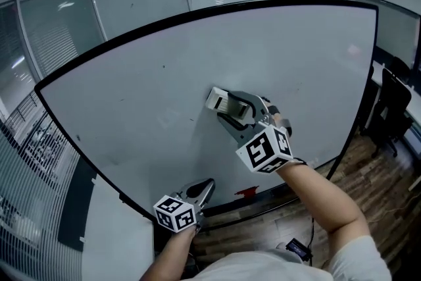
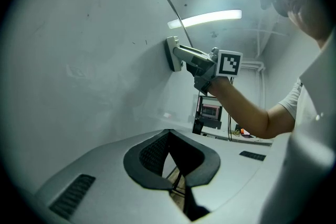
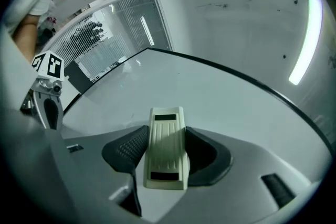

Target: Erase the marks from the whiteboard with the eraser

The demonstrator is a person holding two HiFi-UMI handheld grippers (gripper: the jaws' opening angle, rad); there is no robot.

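The cream eraser (image 1: 216, 99) is pressed flat against the middle of the whiteboard (image 1: 131, 108), with my right gripper (image 1: 229, 107) shut on it. In the right gripper view the eraser (image 3: 167, 134) sits upright between the two dark pads (image 3: 126, 152). The left gripper view shows the eraser (image 2: 172, 53) against the board from the side. My left gripper (image 1: 204, 189) hangs low by the board's bottom edge, shut and holding nothing. Only faint specks (image 1: 164, 66) and a pale smudge (image 1: 168, 116) show on the board.
A small red thing (image 1: 248, 192) lies on the ledge under the board. Glass partitions with blinds (image 1: 26, 141) stand to the left and behind. Dark chairs (image 1: 393, 108) are at the right on a wooden floor.
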